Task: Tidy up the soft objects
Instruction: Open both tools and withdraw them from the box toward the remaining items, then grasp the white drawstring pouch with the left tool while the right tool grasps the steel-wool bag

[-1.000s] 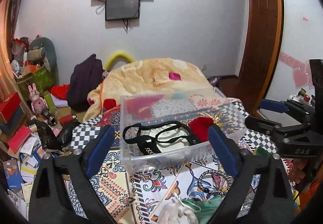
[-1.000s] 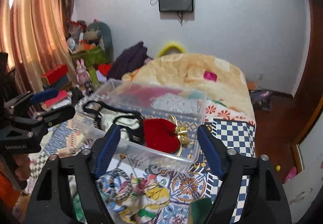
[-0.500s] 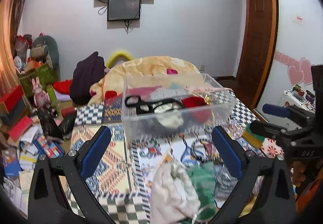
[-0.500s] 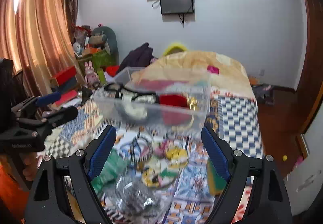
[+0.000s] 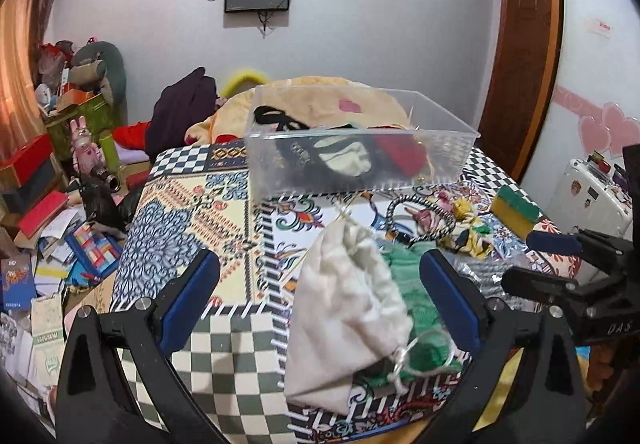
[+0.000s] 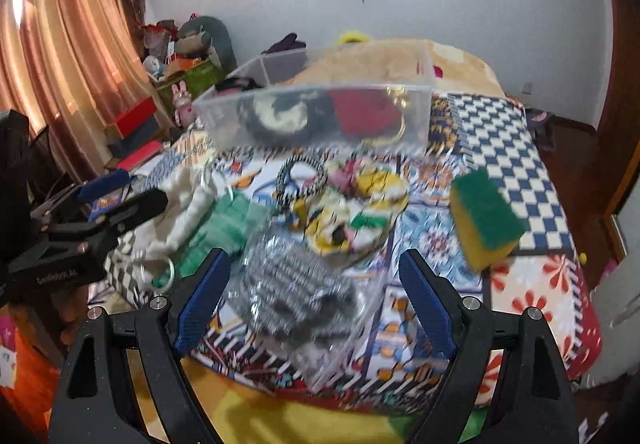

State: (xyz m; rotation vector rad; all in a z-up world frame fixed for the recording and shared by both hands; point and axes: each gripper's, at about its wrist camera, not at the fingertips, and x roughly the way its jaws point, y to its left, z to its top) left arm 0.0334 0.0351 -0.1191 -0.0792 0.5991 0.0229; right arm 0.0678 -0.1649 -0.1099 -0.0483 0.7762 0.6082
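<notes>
A clear plastic box [image 5: 360,148] [image 6: 320,116] on the patterned bedspread holds a black and white item and a red cloth. In front of it lie a white drawstring pouch [image 5: 348,308] [image 6: 180,204], a green cloth [image 5: 416,304] [image 6: 228,220], a black-white hair band [image 5: 420,212] [image 6: 302,180], a yellow patterned cloth [image 6: 352,212], a silvery scourer in a bag [image 6: 296,284] and a yellow-green sponge [image 5: 514,212] [image 6: 484,220]. My left gripper [image 5: 320,300] is open over the white pouch. My right gripper [image 6: 316,296] is open over the scourer.
The bed edge [image 5: 132,228] drops at left to a floor littered with books and boxes [image 5: 48,244]. A beige blanket [image 5: 320,92] lies behind the box. A white case [image 5: 592,192] stands at right. A curtain [image 6: 60,64] hangs at far left.
Both grippers have pulled back from the box and dropped lower toward the near end of the bed; the loose soft items now lie between the fingers. Both stay open.
</notes>
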